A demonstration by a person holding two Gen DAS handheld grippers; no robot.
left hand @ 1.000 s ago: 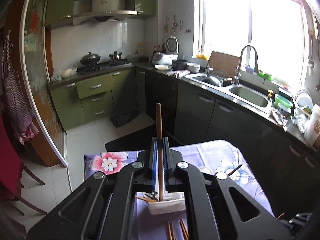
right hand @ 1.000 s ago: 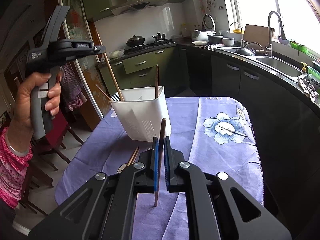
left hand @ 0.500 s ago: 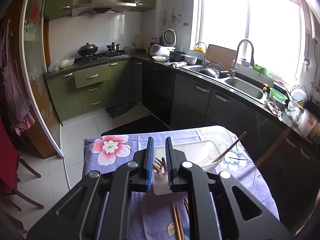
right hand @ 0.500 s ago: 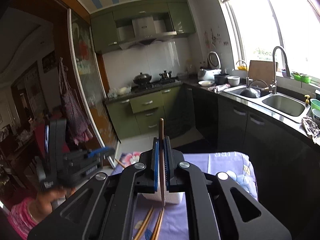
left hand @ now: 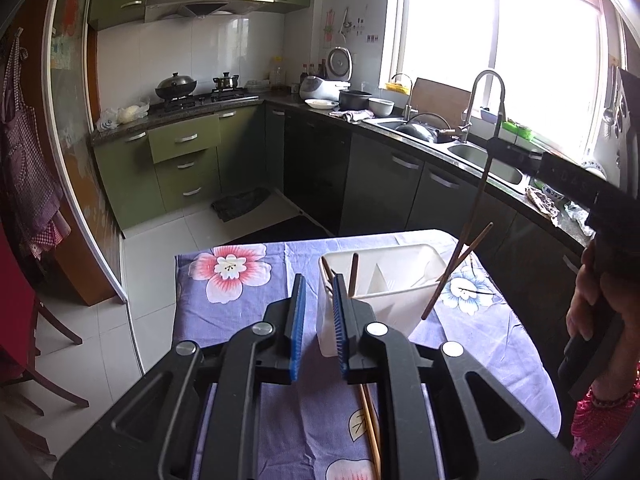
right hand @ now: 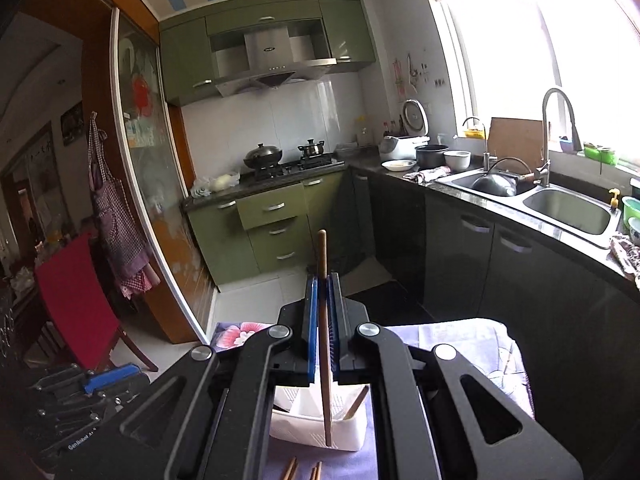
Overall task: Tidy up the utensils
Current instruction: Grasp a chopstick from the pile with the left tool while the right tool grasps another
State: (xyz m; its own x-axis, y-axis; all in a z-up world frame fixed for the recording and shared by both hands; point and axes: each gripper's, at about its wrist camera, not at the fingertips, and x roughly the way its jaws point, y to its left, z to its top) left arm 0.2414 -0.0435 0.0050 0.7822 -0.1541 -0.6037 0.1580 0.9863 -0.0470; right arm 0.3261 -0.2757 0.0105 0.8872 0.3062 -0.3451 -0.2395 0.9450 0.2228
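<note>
A white plastic utensil holder (left hand: 384,284) stands on the purple floral tablecloth (left hand: 236,304) and holds several brown chopsticks (left hand: 353,274). My left gripper (left hand: 318,292) is open and empty, just in front of the holder's left end. My right gripper (right hand: 322,304) is shut on a dark brown chopstick (right hand: 324,344), held upright above the holder (right hand: 320,428). In the left wrist view that chopstick (left hand: 460,248) hangs with its tip beside the holder's right end. More chopsticks (left hand: 370,428) lie loose on the cloth below the left gripper.
The table's far edge (left hand: 304,240) faces a kitchen floor. Dark cabinets with a sink (left hand: 476,156) run along the right. A red chair (right hand: 76,304) stands to the left. The left gripper's body (right hand: 80,404) shows at the lower left of the right wrist view.
My left gripper let its chopstick go into the holder and opened. My right gripper rose with its chopstick and now holds it over the holder's right end.
</note>
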